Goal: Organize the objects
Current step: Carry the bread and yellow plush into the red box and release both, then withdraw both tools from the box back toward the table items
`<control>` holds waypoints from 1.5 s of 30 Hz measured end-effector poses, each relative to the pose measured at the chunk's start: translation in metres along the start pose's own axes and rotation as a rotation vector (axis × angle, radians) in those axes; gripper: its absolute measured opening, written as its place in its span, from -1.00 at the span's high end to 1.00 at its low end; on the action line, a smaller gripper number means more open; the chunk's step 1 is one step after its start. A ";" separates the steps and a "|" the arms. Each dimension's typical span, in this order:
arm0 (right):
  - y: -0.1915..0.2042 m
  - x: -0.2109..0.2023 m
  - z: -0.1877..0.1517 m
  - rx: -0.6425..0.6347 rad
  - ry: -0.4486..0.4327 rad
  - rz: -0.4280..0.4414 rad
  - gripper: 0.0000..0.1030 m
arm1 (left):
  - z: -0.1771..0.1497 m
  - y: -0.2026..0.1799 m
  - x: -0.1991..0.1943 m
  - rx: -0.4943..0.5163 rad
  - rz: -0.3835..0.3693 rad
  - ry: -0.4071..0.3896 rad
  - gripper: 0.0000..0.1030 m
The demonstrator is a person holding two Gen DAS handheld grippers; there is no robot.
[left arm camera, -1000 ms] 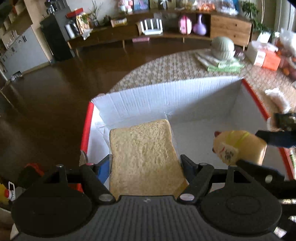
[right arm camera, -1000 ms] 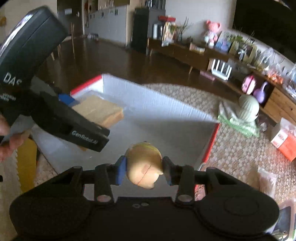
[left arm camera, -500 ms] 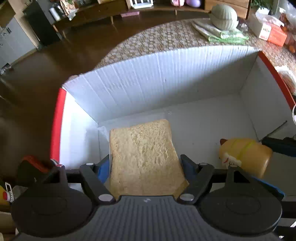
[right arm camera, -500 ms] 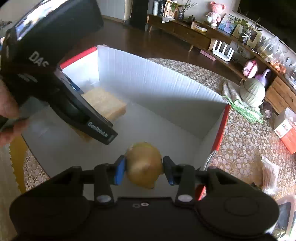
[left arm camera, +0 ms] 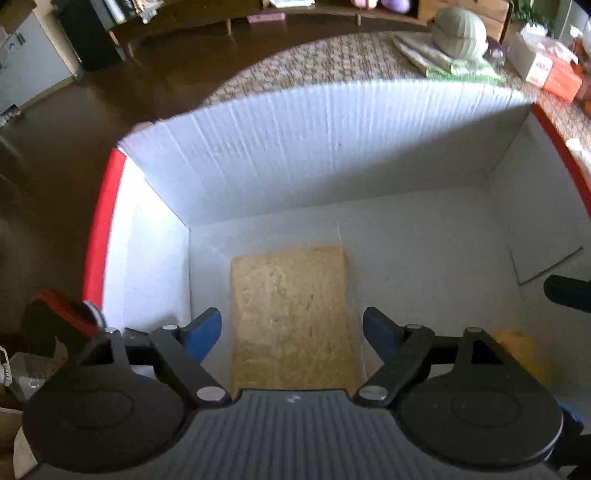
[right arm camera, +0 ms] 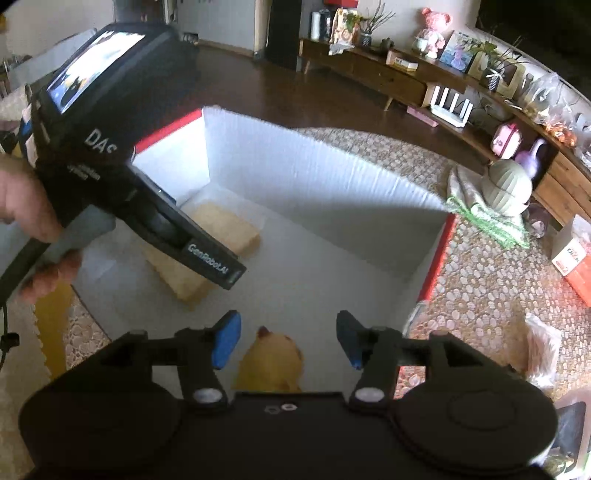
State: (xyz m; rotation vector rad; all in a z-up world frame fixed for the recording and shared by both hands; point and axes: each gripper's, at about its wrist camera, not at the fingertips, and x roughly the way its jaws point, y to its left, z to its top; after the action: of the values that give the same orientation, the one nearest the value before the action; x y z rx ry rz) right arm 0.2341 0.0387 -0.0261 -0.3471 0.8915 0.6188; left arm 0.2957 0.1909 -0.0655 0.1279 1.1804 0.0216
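Note:
A slice of bread [left arm camera: 290, 314] lies flat on the floor of the white box with red rims [left arm camera: 314, 155]. My left gripper [left arm camera: 291, 332] hangs over it, its jaws opening, both blue pads clear of the slice's edges. In the right wrist view a yellow toy figure [right arm camera: 271, 363] sits low in the box [right arm camera: 295, 173] between the opening jaws of my right gripper [right arm camera: 288, 339], with gaps on both sides. The bread [right arm camera: 221, 236] shows there too, half hidden behind the left gripper's black housing [right arm camera: 110, 147], which a hand [right arm camera: 26, 210] holds.
The box stands on a patterned tablecloth [right arm camera: 480, 288]. Beyond it lie a folded green cloth with a ribbed round object [left arm camera: 460, 33] and an orange-white carton [left arm camera: 546, 70]. A red-capped object [left arm camera: 55, 314] sits outside the left wall. A low wooden shelf [right arm camera: 388, 77] lines the back.
Both grippers' jaws have spread. The bread has left the left pads and lies on the box floor. The toy has dropped out of the right pads. The left gripper sank into the box.

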 end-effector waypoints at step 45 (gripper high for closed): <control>-0.047 -0.186 -0.140 0.177 -0.344 0.017 -0.75 | -0.137 -0.088 -0.190 -0.105 -0.111 -0.512 -0.67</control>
State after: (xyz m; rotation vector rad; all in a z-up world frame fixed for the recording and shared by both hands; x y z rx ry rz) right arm 0.0897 -0.1366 0.0423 -0.0694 0.6130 0.5885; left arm 0.0928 0.0996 0.0485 -0.0260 0.6712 -0.0450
